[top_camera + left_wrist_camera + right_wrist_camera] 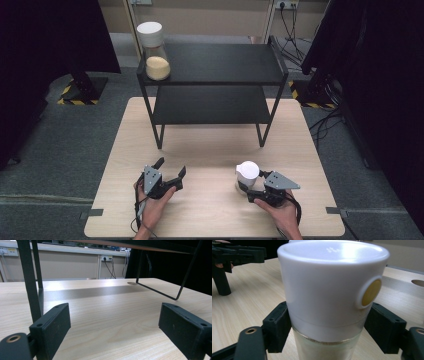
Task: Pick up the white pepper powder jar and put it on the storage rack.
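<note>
Light wooden table [210,150]: black two-tier shelf rack [215,85] beyond both tongs, lidded jar of grain [155,50] on top; white-lidded jar [246,176] stands between right tongs [254,186]

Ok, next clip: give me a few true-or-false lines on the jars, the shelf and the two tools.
1. The right tool has its jaws around the white-lidded jar on the table. True.
2. The left tool holds a jar. False: its jaws stand open with nothing between them.
3. A second jar stands on the top left corner of the black shelf. True.
4. The lower shelf board carries a jar. False: it is bare.
5. The jar at the right tool lies on its side. False: it stands upright, lid up.
</note>
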`<state>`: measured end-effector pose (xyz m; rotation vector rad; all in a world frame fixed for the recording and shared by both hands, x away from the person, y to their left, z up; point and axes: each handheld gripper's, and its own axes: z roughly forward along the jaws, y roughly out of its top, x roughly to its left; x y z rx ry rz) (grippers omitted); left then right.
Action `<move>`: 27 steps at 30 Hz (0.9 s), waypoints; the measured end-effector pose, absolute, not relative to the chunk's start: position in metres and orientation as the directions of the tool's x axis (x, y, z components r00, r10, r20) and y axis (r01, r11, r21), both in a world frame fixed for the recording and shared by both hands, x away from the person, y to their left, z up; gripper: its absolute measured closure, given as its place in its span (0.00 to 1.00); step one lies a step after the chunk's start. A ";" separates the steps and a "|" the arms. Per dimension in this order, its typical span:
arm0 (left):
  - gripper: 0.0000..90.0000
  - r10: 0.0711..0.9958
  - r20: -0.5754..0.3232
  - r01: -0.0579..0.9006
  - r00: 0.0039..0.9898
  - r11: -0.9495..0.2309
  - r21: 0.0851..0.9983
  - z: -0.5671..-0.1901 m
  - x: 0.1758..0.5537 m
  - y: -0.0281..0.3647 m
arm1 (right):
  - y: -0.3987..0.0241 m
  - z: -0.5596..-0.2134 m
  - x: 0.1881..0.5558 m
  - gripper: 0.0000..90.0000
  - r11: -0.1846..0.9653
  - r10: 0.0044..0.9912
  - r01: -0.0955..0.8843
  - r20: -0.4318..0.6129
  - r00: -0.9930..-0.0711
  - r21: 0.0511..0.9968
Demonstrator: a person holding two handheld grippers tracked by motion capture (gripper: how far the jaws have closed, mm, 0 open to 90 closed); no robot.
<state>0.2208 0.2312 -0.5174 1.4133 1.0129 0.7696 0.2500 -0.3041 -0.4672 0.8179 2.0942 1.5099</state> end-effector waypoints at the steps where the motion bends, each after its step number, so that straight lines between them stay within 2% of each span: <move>1: 0.11 0.907 -0.105 0.142 0.407 0.050 0.989 -0.517 0.221 0.231 | -0.304 -0.468 0.250 0.33 0.235 0.678 0.208 -0.007 -0.735 0.949; 19: 0.11 0.907 -0.104 0.140 0.407 0.050 0.989 -0.518 0.221 0.231 | -0.297 -0.469 0.238 0.34 0.209 0.722 0.215 -0.002 -0.692 0.954; 27: 0.11 0.908 -0.105 0.139 0.405 0.052 0.989 -0.518 0.220 0.231 | -0.299 -0.461 0.228 0.34 0.164 0.758 0.177 -0.008 -0.653 0.970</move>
